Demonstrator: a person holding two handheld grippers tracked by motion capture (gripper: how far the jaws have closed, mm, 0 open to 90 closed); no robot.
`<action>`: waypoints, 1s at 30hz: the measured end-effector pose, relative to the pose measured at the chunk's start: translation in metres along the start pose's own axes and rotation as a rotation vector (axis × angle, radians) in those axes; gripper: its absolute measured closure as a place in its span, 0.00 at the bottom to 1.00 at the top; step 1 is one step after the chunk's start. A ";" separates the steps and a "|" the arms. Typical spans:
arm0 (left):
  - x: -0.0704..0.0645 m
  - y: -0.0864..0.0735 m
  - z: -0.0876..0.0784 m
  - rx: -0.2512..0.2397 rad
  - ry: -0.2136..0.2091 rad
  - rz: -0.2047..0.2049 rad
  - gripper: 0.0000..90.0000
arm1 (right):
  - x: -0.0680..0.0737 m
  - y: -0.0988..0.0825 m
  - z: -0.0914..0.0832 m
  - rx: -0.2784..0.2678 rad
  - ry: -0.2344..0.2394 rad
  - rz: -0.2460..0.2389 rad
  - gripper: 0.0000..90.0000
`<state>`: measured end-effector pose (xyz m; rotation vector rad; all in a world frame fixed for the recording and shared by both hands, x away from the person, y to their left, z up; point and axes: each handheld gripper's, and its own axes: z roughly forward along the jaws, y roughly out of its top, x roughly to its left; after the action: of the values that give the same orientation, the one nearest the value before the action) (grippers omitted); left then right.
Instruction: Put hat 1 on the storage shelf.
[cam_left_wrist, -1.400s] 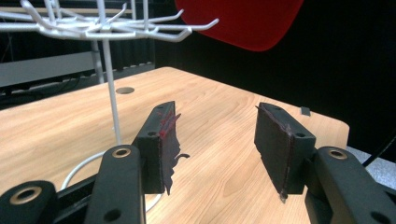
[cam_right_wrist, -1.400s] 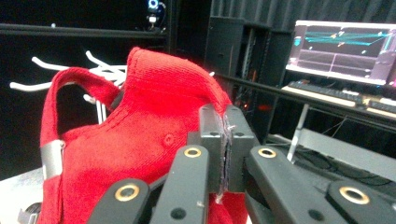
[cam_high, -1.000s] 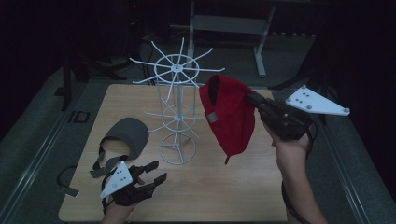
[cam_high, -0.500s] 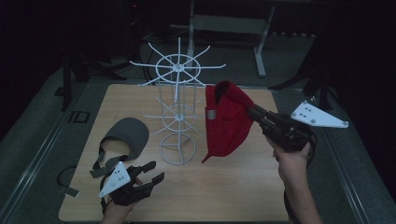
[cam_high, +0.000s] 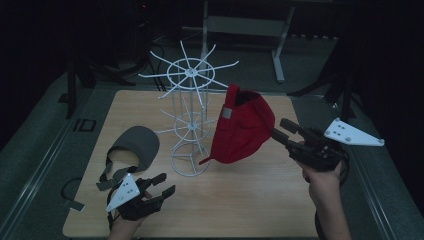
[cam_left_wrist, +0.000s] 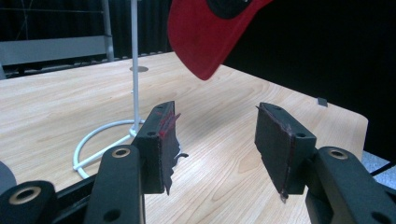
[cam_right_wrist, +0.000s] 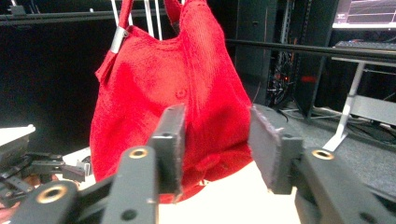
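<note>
Red cloth baseball cap (cam_high: 242, 127) hangs off the white wire hat rack (cam_high: 190, 120), strap hooked on a prong. Right claw (cam_high: 278, 131) jaws just opened, empty, cap directly ahead and apart. Left claw (cam_high: 162, 184) half-open, empty, low over the wooden surface (cam_high: 260, 200), farther off.

high view: above, looking down | gripper views: low, close | shared: red cap (cam_high: 242, 131)

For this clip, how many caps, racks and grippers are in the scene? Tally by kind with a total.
Caps: 2, a red fabric cap hanging on the rack and a grey cap lying on the wooden table.
White wire racks: 1.
Black two-jaw grippers: 2, left gripper and right gripper.
Total: 5.
</note>
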<state>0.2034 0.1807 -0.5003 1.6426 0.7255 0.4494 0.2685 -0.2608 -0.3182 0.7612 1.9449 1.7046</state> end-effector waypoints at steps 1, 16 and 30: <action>0.000 0.000 0.000 -0.001 0.000 -0.001 0.55 | -0.002 -0.001 -0.007 -0.008 -0.002 0.006 0.57; 0.003 -0.003 -0.001 0.017 0.028 0.017 0.55 | -0.027 -0.043 -0.042 0.080 -0.076 0.057 0.40; 0.017 -0.015 -0.012 0.021 0.065 0.001 0.55 | -0.055 -0.132 -0.028 0.214 -0.110 0.112 0.18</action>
<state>0.2046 0.2027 -0.5141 1.6548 0.7800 0.4995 0.2762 -0.3291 -0.4467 1.0372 2.0626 1.4963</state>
